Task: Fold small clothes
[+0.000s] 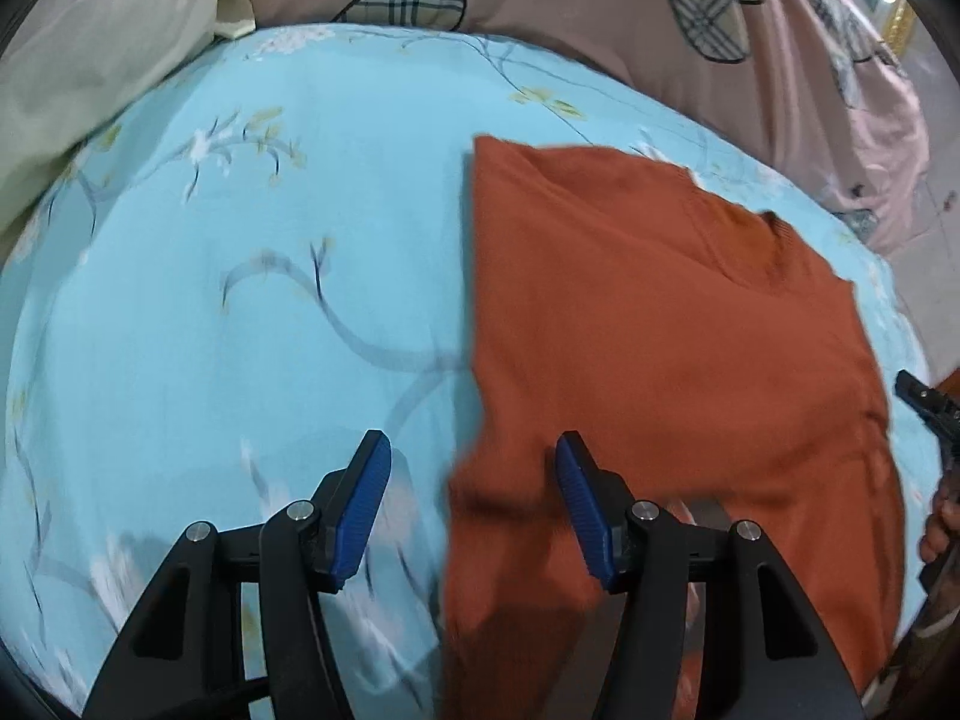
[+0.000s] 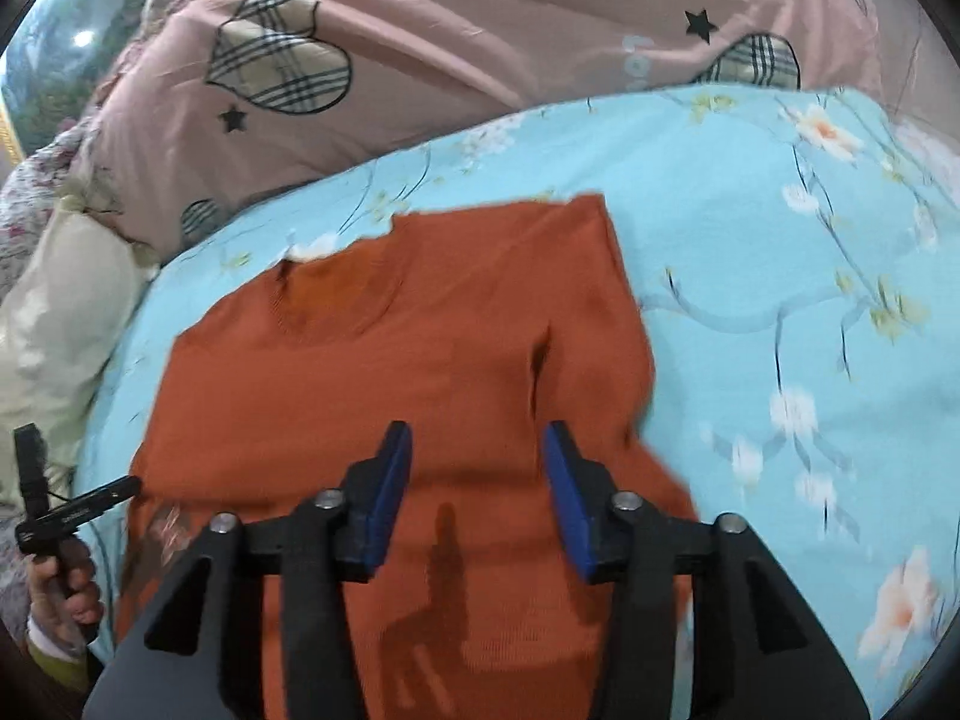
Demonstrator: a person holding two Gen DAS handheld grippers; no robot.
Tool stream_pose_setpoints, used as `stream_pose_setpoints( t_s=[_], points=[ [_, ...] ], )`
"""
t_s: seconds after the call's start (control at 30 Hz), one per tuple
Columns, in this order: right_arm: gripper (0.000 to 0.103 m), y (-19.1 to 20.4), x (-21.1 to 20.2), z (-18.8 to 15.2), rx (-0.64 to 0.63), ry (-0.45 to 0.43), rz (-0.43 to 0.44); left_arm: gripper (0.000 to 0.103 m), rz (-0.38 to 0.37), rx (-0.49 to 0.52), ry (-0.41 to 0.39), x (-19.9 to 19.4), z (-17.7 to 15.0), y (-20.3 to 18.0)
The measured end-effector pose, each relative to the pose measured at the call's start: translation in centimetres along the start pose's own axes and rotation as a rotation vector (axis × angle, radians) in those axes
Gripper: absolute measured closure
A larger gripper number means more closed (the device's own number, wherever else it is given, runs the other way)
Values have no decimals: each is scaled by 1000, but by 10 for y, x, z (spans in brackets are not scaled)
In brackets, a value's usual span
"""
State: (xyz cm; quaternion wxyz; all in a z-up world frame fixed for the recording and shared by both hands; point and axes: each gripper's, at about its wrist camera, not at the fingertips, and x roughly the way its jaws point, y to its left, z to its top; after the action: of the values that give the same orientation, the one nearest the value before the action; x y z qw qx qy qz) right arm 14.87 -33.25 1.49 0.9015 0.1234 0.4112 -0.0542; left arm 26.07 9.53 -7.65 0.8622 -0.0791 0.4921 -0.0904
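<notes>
Two tongs hang over the bed, both with blue pads standing apart and nothing between them. The left tongs (image 1: 474, 504) hover at the left edge of the orange sweater (image 1: 660, 360), one pad over the blue sheet (image 1: 240, 300), the other over the knit. The right tongs (image 2: 477, 498) hang over the sweater's lower middle, pads clear of the cloth as far as the blur allows.

The sweater lies flat on the sheet, neckline away from the person, its sides apparently already turned in so it forms a long rectangle; the hem end is nearest the cameras and partly hidden under the tongs.

Judging from this, the next fold is hem toward neckline. To do it well, each pair of tongs should pinch one near corner, catching every layer, lift only slightly, and carry both corners together so the edge lands square at the collar. The left tongs need to come further onto the cloth first; pinching at the very edge risks catching sheet with sweater.

Around it: a pink quilt (image 2: 480, 60) with plaid hearts is heaped along the far side, and a cream pillow (image 1: 90, 60) sits at the far left. Neither touches the sweater. The soft, yielding sheet is the main nuisance, since it may bunch up under a low pinch.
</notes>
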Motion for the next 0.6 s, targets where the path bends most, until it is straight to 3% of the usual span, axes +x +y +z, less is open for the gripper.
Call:
stream_pose_setpoints(
  t_s=[0.1, 0.3, 0.6],
  points=[
    [55, -10, -10, -24, 39, 44, 39, 45, -31, 7, 29, -15, -32, -5],
    [55, -46, -48, -59, 118, 35, 17, 44, -57, 38, 51, -48, -92, -13],
    [55, -63, -67, -103, 142, 88, 54, 40, -95, 9, 58, -75, -141, -12]
  ],
)
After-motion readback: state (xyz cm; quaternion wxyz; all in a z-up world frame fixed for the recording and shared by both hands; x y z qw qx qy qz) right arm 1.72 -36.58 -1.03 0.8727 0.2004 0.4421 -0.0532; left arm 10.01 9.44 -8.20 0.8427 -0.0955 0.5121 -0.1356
